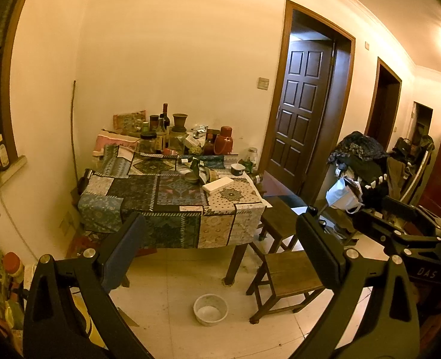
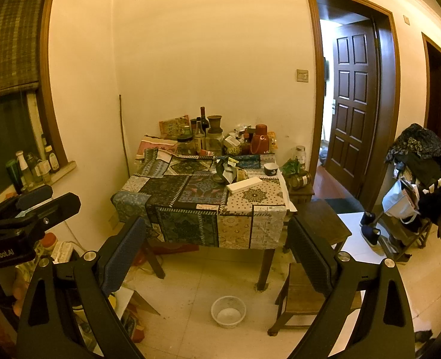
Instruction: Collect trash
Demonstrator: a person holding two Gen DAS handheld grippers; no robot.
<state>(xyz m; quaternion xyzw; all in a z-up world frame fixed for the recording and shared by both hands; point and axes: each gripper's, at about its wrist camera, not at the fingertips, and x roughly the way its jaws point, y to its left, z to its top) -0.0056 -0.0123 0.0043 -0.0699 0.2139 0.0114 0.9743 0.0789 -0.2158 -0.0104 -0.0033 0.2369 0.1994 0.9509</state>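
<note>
Left claw (image 1: pixel 220 257): fingers wide apart, nothing between them, held in the air well back from the worktop. Right claw (image 2: pixel 217 257): same, spread apart and empty.

Each claw shows in the other's view: right claw at the right edge of the left wrist frame, left claw at the left edge of the right wrist frame.

Patchwork-cloth-covered wooden worktop (image 1: pixel 136 188) (image 2: pixel 160 191) sits frame centre in both views, pushed into the room corner. Candidate trash is on it, right of centre: loose crumpled paper wrappers and scraps (image 1: pixel 201 173) (image 2: pixel 231 169) around a dark green figurine. Just below them lies a flat white rectangular box (image 1: pixel 218 185) (image 2: pixel 244 185), tilted diagonally near the worktop's right front. A small dark paper cup with white rim (image 1: pixel 238 169) (image 2: pixel 271 169) stands right of the scraps, near the right edge.

Back of the worktop: a cluster of glass jars and bottles (image 1: pixel 157 134) (image 2: pixel 199 134), plus a red thermos flask (image 1: pixel 223 140) (image 2: pixel 261 139).

Floor, lower centre: a round white plastic basin (image 1: pixel 210 309) (image 2: pixel 228 311) on pale tiles, in front of the worktop's right front leg. Dark wooden stools (image 1: pixel 289 278) (image 2: pixel 319 218) stand to the right. A brown panelled door (image 1: pixel 302 113) (image 2: pixel 350 104) stands ajar, right of centre.
</note>
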